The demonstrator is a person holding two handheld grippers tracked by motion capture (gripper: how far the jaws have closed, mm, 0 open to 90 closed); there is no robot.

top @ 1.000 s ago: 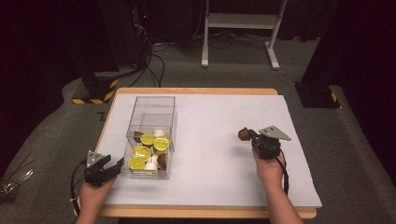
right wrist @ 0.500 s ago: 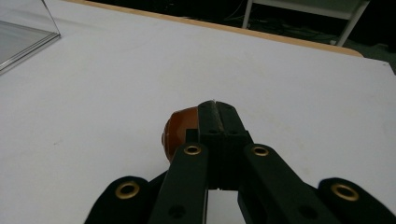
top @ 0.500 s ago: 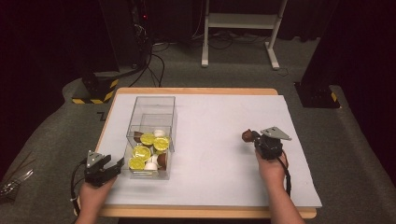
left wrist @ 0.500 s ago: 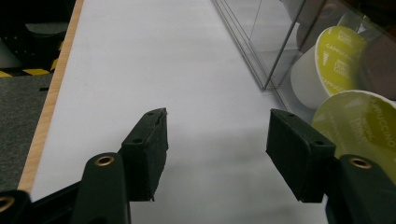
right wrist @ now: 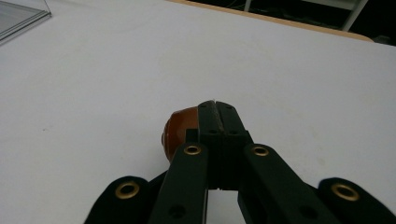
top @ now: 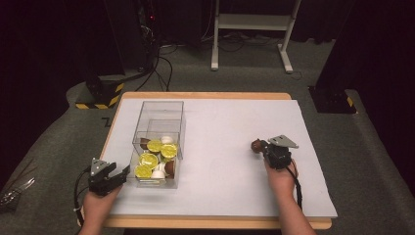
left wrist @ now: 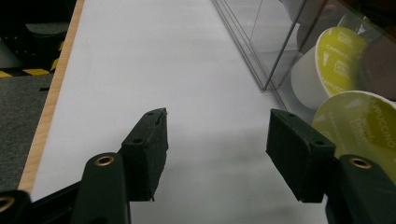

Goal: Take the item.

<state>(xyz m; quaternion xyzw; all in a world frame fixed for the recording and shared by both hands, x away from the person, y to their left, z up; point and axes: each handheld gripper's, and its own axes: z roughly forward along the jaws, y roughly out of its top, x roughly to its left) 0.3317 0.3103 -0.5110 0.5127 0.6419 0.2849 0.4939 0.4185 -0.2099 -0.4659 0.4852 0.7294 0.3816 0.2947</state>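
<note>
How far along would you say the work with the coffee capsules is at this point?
Done: several capsules, yellow-lidded and brown, already lie in the clear box. In hand: the right hand-held gripper is shut on a brown capsule, apparently by its rim, out on the white table cover, apart from the box. The left hand-held gripper waits open beside the box. Left: probably getting that capsule into the box.

Brown capsule (right wrist: 180, 131), black claw (right wrist: 215, 109), yellow-green lidded pods (top: 154, 146) in clear box (top: 159, 110), seemingly white table sheet (top: 230, 127)
</note>
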